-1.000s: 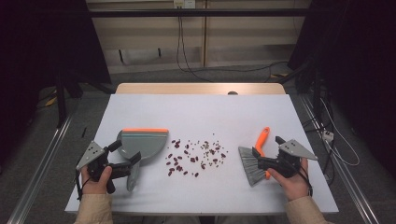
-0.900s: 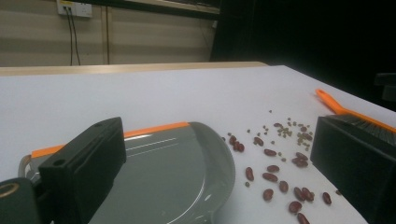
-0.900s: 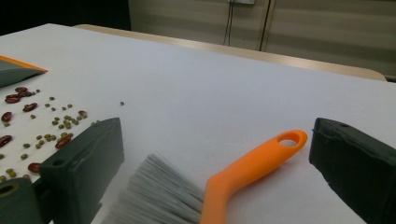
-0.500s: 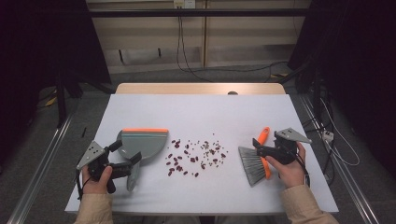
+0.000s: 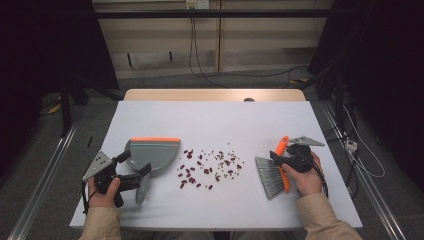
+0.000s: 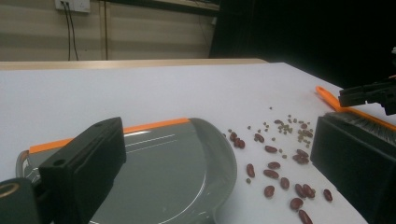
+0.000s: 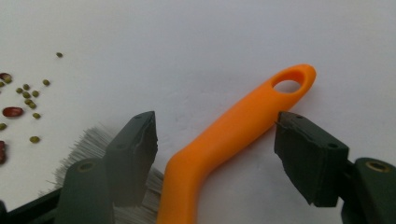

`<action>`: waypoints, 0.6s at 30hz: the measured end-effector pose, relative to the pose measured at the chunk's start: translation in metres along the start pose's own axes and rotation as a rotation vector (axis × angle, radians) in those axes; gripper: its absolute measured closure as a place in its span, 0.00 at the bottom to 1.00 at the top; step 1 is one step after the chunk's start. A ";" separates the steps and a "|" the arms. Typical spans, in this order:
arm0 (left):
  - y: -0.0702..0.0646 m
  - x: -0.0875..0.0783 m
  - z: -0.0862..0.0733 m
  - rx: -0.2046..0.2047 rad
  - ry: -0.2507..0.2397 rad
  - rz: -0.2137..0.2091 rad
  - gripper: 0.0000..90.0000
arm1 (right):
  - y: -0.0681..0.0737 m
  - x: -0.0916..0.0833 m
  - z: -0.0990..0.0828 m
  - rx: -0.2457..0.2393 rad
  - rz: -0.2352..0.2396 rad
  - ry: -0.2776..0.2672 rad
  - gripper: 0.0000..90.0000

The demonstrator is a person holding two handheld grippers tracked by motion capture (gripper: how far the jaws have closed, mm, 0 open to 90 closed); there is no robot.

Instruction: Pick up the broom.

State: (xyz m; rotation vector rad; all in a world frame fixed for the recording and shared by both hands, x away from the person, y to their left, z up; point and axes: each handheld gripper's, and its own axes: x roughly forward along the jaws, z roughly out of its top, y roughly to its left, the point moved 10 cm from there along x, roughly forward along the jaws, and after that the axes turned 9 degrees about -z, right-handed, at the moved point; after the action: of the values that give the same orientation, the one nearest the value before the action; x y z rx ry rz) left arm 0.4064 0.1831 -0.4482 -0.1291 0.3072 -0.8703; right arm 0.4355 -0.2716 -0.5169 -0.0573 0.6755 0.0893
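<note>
The step in hand was the pickup of the brush [image 5: 274, 172], ahead of sweeping the scattered beans [image 5: 207, 167] into the dustpan [image 5: 152, 152]. The right gripper [image 7: 215, 140] straddled the orange brush handle [image 7: 233, 135], and its jaws had just been closing; the handle lay between them, but a gap showed on each side, so no grip had yet been made. The brush lay flat on the table [image 5: 220, 120] to the right of the beans, bristles toward the person. The left gripper [image 5: 135, 180] was at the near rim of the dustpan, which sat left of the beans with its orange lip on the far side; one jaw lay over the pan, yet whether the pan was clamped could not be told. By judgement, the next move called for the right jaws to close fully on the handle, centred on it, before any lift, and for the pan to be held steady. No brand, label or legible writing appeared on any item.
</note>
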 end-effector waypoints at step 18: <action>-0.001 0.001 0.000 0.004 0.004 -0.001 0.04 | 0.008 0.010 -0.006 -0.016 -0.052 0.167 0.56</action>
State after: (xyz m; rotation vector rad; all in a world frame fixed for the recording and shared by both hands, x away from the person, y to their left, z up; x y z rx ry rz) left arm 0.4065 0.1820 -0.4479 -0.1239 0.3090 -0.8721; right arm 0.4386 -0.2632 -0.5280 -0.0987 0.8397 0.0402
